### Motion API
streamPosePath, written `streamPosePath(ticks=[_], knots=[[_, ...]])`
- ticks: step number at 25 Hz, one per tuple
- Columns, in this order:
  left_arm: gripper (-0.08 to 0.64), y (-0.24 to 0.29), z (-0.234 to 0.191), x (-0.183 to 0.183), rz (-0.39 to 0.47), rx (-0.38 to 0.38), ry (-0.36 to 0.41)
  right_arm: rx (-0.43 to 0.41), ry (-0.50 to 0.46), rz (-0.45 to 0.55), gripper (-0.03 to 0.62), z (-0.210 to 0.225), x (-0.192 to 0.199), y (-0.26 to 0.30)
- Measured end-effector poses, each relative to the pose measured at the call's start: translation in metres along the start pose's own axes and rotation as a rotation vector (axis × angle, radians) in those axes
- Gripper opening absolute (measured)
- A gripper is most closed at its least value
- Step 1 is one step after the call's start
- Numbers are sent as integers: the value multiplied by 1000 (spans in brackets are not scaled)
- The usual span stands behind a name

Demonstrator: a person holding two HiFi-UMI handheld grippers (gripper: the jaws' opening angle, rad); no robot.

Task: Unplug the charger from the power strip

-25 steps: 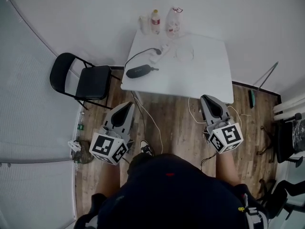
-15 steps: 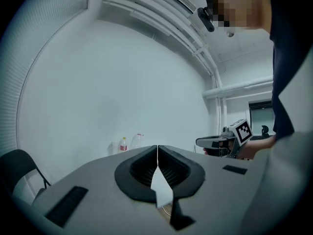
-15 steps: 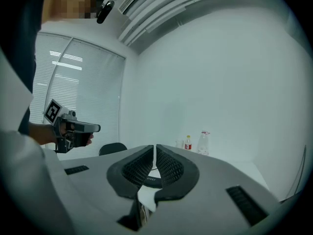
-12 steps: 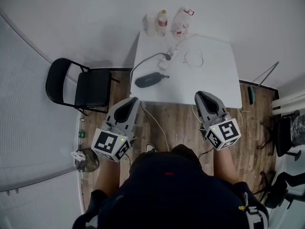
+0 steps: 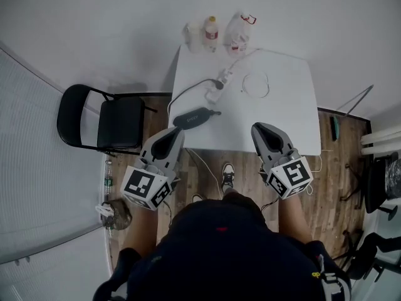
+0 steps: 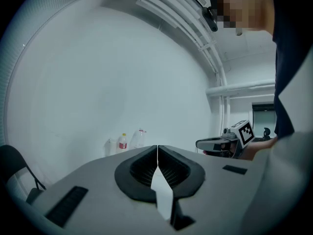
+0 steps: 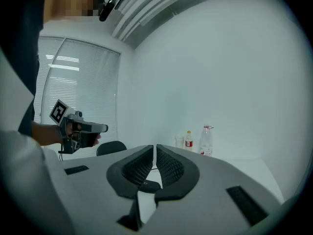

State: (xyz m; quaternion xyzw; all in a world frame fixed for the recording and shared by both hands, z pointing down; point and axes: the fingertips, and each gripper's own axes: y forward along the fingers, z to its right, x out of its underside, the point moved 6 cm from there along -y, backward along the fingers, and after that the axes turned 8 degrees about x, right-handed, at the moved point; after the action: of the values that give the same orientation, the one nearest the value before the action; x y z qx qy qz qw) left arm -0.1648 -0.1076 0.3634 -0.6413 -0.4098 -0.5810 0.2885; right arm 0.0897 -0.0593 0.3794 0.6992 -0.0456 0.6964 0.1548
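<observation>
Over on the far-left part of the white table (image 5: 282,115) sits the white power strip (image 5: 224,78). A black cord (image 5: 182,93) loops from it back to the charger (image 5: 194,116), a black oblong block lying near the table's front-left edge. Can't make out the plug itself from the head view, it's too small. A coil of thin white cable (image 5: 255,84) lies just right of the strip, and two bottles (image 5: 211,33) stand at the far edge.

So, relative to my tools: the left gripper (image 5: 173,133) has its tip just short of the charger block, right at the table's front edge, not touching anything. The right gripper (image 5: 260,130) is at the same edge further right, well apart from both strip and charger. The strip lies ahead of both, nearer the left one's side.

Both are closed with nothing between them. The left gripper view shows its pads pressed flat together, and the right gripper view shows only the barest slit. I'm holding them side by side, forearms out in front of me, both pointing forward at the table and roughly level. A black folding chair (image 5: 103,121) stands left of the table.
</observation>
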Motion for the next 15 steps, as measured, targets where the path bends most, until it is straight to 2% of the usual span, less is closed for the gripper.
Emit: streamPosePath(ticks=[5,9,15], knots=[[23,71,-15,3,-15,-37,-10,-22,-6,4,31,64,1,34],[23,130,-28,13,-24,-72,-47,-39,-4,-10,31,119,7,63],[23,185,-58,37,-93,-86,-86,-84,-7,-61,32,159,25,120]])
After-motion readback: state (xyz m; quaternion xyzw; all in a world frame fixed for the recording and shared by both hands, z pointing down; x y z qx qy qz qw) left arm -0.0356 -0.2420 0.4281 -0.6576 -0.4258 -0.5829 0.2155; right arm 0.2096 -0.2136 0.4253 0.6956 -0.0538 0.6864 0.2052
